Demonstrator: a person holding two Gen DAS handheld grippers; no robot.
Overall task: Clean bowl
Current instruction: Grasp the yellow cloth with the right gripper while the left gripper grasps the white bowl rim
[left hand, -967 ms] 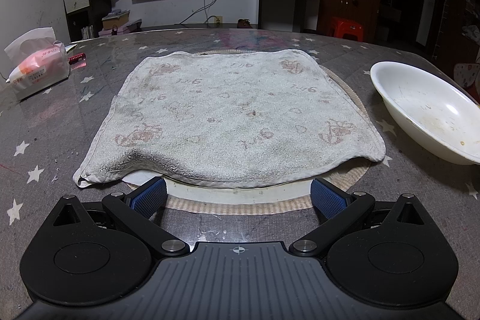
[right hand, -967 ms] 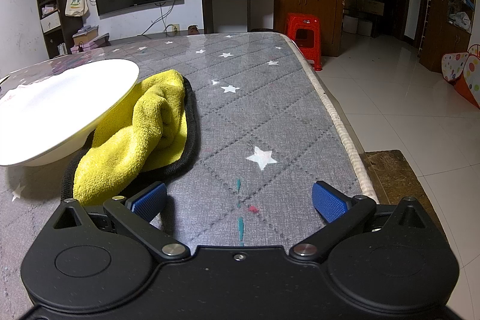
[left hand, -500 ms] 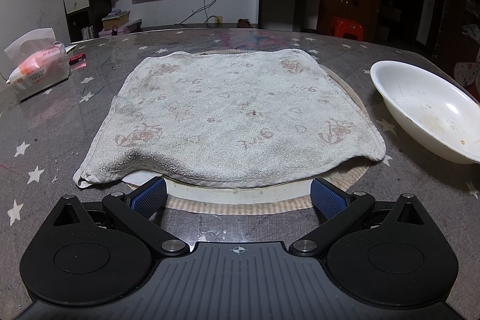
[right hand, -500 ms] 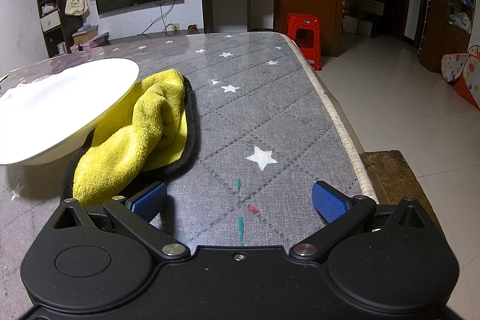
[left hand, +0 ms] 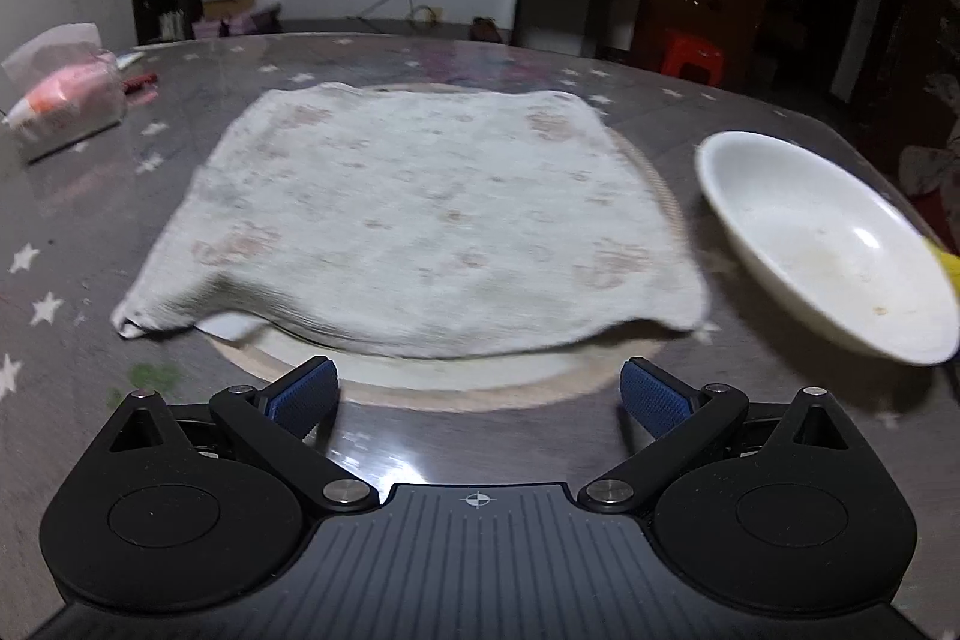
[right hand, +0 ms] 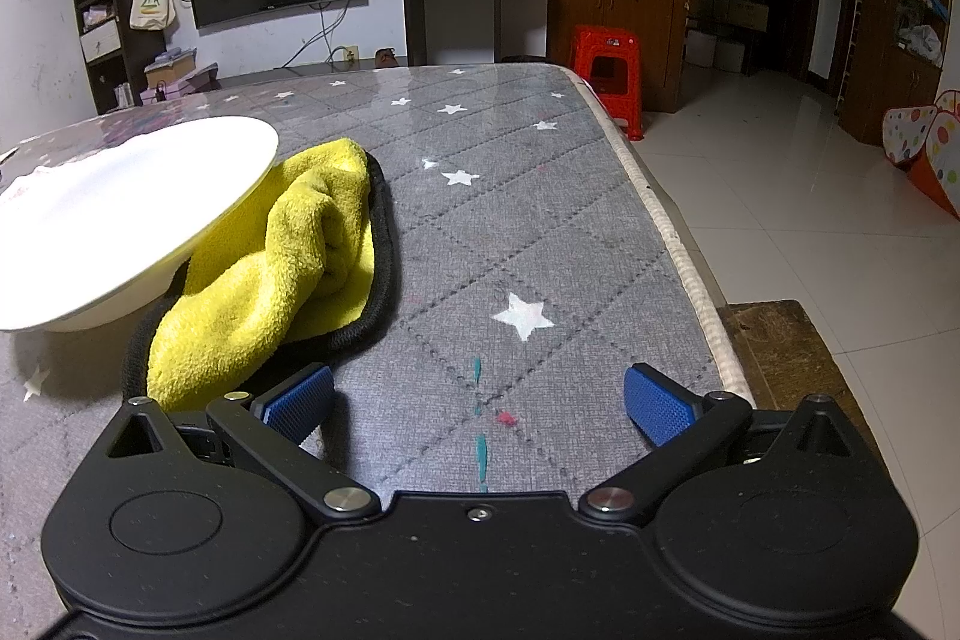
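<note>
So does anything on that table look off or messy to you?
The white bowl sits tilted, its far rim propped on a crumpled yellow cloth, and brownish smears and crumbs mark its inside. The pale towel also looks stained. Nothing seems spilled or broken.

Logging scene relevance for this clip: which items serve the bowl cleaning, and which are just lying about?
For the job: white bowl, yellow cloth, open left gripper, open right gripper.

Lying about: grey towel, round mat, tissue pack, red stool.
</note>
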